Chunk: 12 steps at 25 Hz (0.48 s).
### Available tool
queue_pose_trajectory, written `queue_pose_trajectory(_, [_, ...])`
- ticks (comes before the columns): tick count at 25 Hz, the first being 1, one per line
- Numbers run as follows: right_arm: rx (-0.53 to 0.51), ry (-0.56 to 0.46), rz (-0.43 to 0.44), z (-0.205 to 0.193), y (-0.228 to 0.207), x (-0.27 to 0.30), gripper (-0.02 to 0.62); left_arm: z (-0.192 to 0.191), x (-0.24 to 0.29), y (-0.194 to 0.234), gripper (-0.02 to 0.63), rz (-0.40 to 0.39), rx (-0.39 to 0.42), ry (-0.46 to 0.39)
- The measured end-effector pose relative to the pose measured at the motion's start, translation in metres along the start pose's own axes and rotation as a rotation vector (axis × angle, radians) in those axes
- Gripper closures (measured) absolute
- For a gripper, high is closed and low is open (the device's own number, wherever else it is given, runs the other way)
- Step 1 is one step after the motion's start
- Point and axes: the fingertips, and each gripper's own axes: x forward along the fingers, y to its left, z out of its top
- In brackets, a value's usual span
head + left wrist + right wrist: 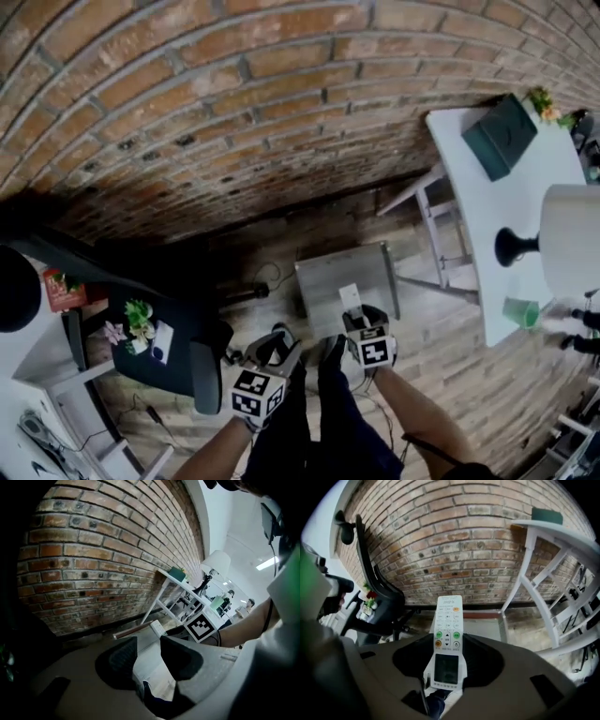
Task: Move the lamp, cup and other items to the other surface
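Note:
My right gripper [449, 656] is shut on a white remote control [447, 639] with green and orange buttons; its top sticks out past the jaws. In the head view that gripper [361, 328] is held above a small grey low table [323, 281]. My left gripper [149, 656] has its jaws close together with nothing between them, and it hangs beside the right one [272, 352]. A lamp [572, 239] with a white shade and a green cup [521, 311] stand on the white table [487, 187] at the right.
A dark green box [502, 136] and flowers lie at the white table's far end. A black chair [178, 347] at the left carries a small flower [139, 323] and a card. A brick wall [234, 103] runs behind. The person's legs are below the grippers.

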Motion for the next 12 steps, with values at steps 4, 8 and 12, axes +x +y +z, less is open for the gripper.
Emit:
queue_pose_trajectory(4, [0.019,-0.051,0.003,0.034,-0.006,-0.059,0.399,0.04,-0.019,-0.025,0.453,0.011,0.038,-0.042])
queue_pose_trajectory(8, [0.028,-0.101,0.001,0.059,-0.012,-0.12,0.399,0.076,-0.04,-0.051,0.453,0.011,0.035,-0.087])
queue_pose_trajectory(12, [0.059,-0.144,-0.004,0.073,-0.026,-0.172,0.399,0.107,-0.061,-0.076,0.453,0.005,0.027,-0.136])
